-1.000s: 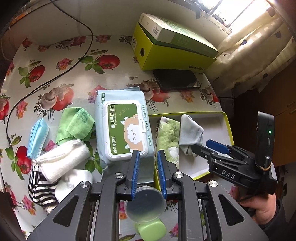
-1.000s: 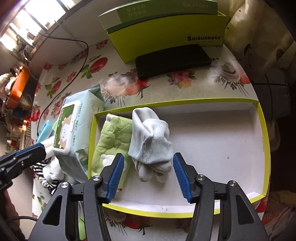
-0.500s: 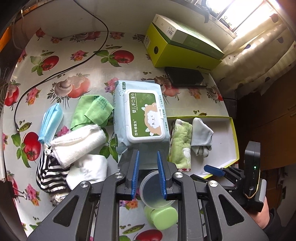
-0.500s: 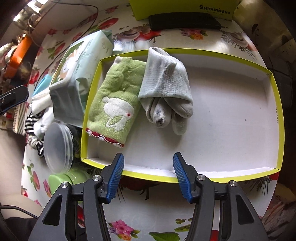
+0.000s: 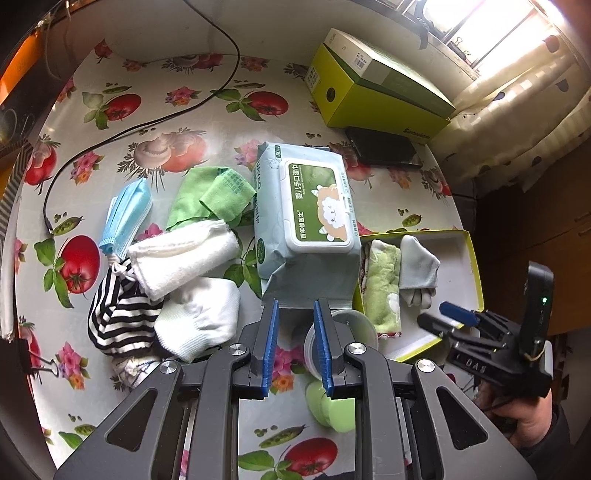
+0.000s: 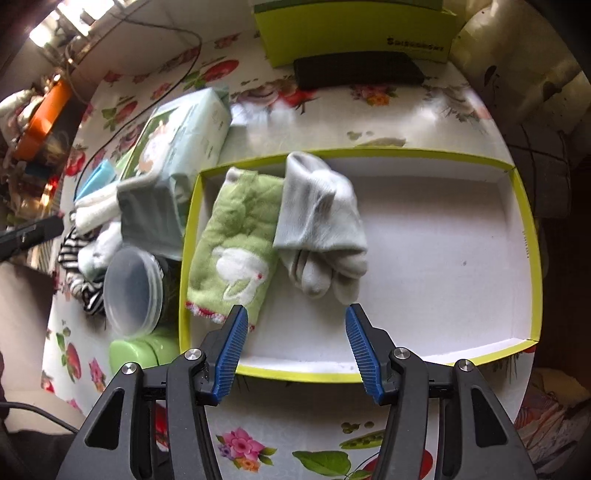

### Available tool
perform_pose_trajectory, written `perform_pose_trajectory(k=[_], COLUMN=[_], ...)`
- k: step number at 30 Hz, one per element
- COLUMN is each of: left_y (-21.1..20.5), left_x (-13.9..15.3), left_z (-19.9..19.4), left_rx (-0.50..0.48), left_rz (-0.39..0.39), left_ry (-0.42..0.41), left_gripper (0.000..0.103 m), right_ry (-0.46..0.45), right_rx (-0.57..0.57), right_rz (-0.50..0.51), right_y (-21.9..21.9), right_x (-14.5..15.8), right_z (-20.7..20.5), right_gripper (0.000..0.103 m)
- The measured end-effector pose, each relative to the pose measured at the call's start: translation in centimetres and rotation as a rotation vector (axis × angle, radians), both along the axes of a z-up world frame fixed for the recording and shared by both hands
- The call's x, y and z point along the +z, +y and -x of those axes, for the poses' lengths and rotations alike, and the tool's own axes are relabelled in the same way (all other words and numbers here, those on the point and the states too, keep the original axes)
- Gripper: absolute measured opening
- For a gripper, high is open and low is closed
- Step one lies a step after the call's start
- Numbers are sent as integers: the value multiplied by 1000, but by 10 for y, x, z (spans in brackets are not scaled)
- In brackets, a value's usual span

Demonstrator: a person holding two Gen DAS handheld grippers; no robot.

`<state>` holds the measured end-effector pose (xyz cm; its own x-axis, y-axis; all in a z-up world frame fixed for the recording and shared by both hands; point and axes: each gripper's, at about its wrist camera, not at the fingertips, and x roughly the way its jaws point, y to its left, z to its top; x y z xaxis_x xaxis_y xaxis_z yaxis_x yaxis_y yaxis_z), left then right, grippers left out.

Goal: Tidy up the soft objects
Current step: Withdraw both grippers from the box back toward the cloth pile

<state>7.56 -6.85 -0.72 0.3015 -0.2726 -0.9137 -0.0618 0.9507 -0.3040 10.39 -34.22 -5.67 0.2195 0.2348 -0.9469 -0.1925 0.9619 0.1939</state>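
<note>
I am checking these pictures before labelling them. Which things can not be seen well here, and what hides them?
- Clear plastic tub: left wrist view, mostly behind the left gripper.
- Striped cloth: right wrist view, partly hidden by the tub.
- Wet wipes pack: right wrist view, label blurred.
- Yellow-green box: right wrist view, cut off by the top edge.
- Left gripper's tip: right wrist view, cut off by the left edge.
</note>
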Motion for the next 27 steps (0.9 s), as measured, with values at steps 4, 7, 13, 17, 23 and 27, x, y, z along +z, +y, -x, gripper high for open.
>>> perform_pose_trajectory(k=[4,7,13,17,23,27], left_y=[8,13,18,20,18,19], left_x=[4,3,4,4,3,4], left_z=[5,6,10,10,8,7], left_rx=[19,36,47,55,40,38], left_rz=[2,5,9,12,6,-14], left_ry=[-8,-8,-5,-5,-3,-4], left_gripper=[20,20,20,20,20,20], right_ry=[-73,-49,31,-4,32,35], right_rx=[-26,-20,-35,38,34,18], right_rz=[-14,-4,-56,-72,-82,-81], right_y=[-1,4,7,24,19,12], right_x=[17,6,-22,-10,-14,-6], right_z=[-13,-28,-47,-45,-48,-42], right_gripper=[55,55,23,21,22,34])
